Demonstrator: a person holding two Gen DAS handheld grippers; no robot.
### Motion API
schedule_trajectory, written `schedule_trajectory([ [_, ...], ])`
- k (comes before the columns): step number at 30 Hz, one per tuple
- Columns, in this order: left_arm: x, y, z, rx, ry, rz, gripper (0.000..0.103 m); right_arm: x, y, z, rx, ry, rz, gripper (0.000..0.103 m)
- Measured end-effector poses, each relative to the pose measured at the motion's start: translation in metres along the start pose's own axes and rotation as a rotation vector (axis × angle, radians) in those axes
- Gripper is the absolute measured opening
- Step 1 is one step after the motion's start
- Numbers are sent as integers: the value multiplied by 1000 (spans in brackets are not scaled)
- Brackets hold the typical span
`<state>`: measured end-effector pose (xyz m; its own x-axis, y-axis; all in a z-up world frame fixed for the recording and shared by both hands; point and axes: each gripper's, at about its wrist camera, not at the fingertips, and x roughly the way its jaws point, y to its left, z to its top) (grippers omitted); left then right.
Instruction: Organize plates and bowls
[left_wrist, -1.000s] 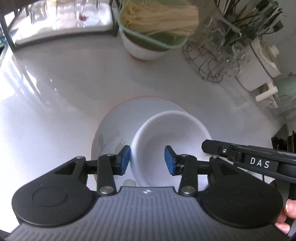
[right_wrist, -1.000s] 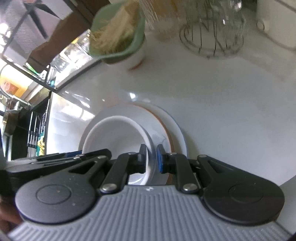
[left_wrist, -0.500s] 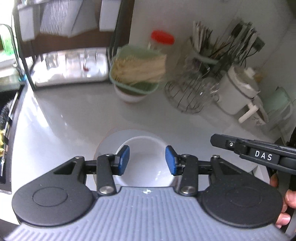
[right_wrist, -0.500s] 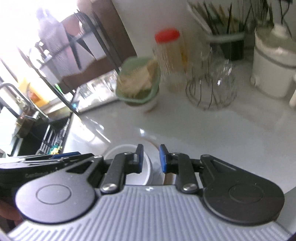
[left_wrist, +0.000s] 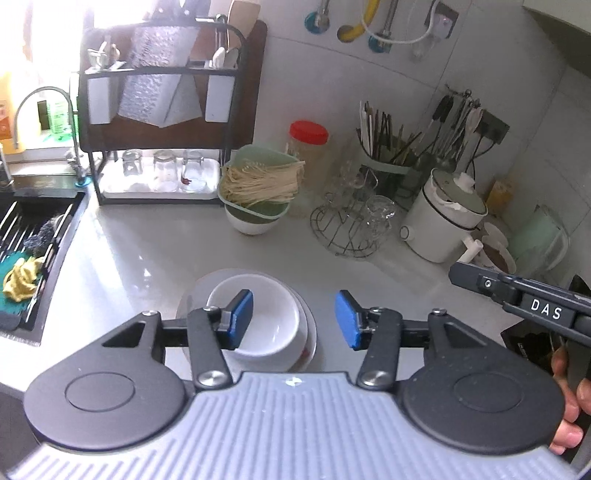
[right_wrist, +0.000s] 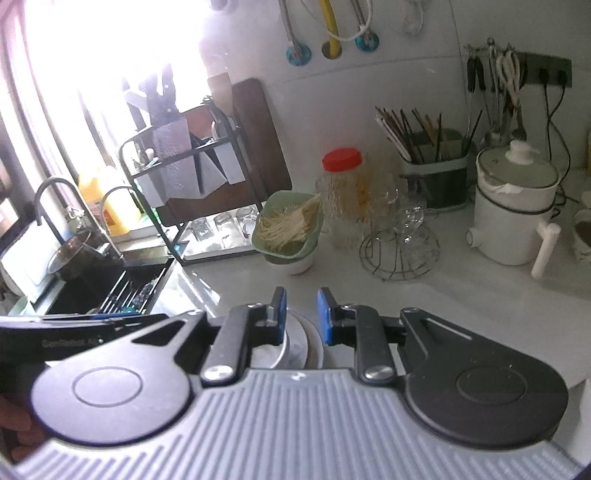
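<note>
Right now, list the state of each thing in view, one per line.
Bowl: upright, empty, nested on the plate.
Plate: flat on the counter, under the bowl.
Left gripper: jaws opening, nothing between them.
Right gripper: narrow gap, holding nothing.
Jar: upright, red lid on.
Pot: lid on.
Glasses: upside down on the rack tray.

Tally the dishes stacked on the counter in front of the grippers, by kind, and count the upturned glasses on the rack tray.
Plates: 1 visible under the bowl; any more beneath cannot be told
Bowls: 1, white, sitting on the plate
Glasses on the rack tray: 3, upside down
Total: 5
</note>
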<state>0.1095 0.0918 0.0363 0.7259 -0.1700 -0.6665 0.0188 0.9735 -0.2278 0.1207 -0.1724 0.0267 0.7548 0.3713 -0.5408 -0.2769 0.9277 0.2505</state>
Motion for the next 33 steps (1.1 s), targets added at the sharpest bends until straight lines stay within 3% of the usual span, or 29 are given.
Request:
schedule_trajectory([
  [2, -12, -5, -10, 7, -14, 15, 61, -12, -1, -7, -13, -13, 5, 23],
  [3, -17, -7, -14, 1, -15, 22, 65, -16, -1, -10, -21, -16, 6, 33],
  [4, -21, -8, -19, -7, -18, 21, 67, -21, -1, -14, -28, -22, 8, 52],
  [5, -26, -9, -24, -9, -24, 20, 70, -25, -2, -18, -30, -32, 4, 62],
  [6, -31, -11, -29, -8, -30, 27, 77, -29, -3, -22, -30, -45, 0, 79],
  [7, -35, -12, -33, -8, -35, 41, 81, -35, -4, -26, -28, -60, -4, 85],
  [8, -38, -12, -36, -11, -39, 50, 87, -38, -4, -29, -28, -65, -8, 85],
  [18, -72, -18, -70, 6, -56, 73, 98, -73, 2, -65, -41, -83, -23, 85],
  [33, -103, -30, -114, 27, -62, 103, 100, -112, 14, -99, -56, -118, -41, 85],
])
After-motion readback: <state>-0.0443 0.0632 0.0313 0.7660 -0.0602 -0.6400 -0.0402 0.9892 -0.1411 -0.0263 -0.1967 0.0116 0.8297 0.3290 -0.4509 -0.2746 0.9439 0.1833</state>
